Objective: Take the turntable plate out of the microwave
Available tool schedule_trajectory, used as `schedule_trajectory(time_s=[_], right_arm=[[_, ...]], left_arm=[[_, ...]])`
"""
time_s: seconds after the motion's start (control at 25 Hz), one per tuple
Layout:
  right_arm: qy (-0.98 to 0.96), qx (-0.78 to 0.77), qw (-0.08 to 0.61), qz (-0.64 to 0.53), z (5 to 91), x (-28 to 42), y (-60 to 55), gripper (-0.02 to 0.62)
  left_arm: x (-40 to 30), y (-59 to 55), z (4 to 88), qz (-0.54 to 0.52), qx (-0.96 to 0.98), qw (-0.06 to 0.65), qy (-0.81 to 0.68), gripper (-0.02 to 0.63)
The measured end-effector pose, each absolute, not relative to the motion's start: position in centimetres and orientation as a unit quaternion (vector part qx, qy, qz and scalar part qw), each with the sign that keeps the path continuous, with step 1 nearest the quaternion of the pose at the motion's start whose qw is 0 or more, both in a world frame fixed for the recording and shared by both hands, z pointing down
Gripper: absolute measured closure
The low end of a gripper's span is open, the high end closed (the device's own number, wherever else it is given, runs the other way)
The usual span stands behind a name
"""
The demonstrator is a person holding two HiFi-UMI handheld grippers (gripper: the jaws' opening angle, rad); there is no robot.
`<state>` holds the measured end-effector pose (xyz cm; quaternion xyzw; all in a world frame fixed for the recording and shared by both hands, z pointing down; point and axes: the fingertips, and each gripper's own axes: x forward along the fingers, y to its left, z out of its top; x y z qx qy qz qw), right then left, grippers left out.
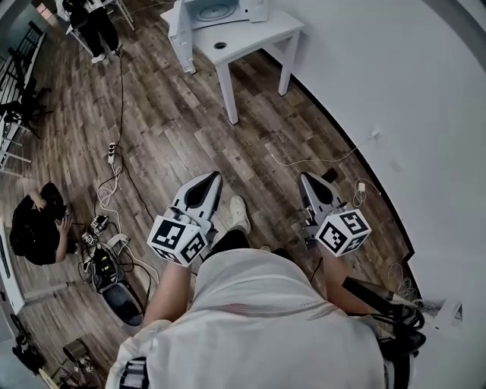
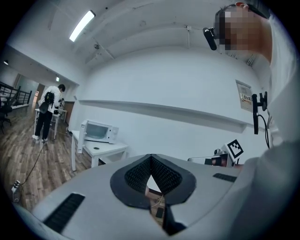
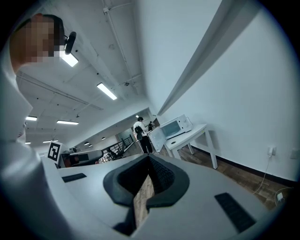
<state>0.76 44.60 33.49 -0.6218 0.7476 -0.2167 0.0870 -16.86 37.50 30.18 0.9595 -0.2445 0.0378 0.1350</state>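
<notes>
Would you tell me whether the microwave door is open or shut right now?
Open: in the right gripper view the door stands swung out to one side of the microwave, clear of its front.

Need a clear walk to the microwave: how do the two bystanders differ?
The person in a white top stands upright; the person in black crouches or sits on the floor. The former is nearer the white microwave, the latter beside cables. Both are at the head view's left.
</notes>
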Motion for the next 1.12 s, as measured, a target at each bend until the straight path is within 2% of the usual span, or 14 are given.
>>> schedule_trajectory(time_s=[0.24,0.6,1.12], right_arm=[[0.745,-0.629,0.081,-0.206,32.2,3.5,35.6,0.594],[0.749,-0.63,0.078,-0.189,30.7,4.1,23.0,0.594],[0.724,-0.652,0.067,-0.214,32.6,7.5,15.9,0.594]], left_arm=[[-14.0,28.2,29.4,0.031,0.962,0.128,-0.239,0.597],[-13.7,15.6,28.7,0.023,0.961,0.127,-0.243,0.597],[-11.2,7.3,30.4,0.03,0.96,0.148,-0.235,0.597]])
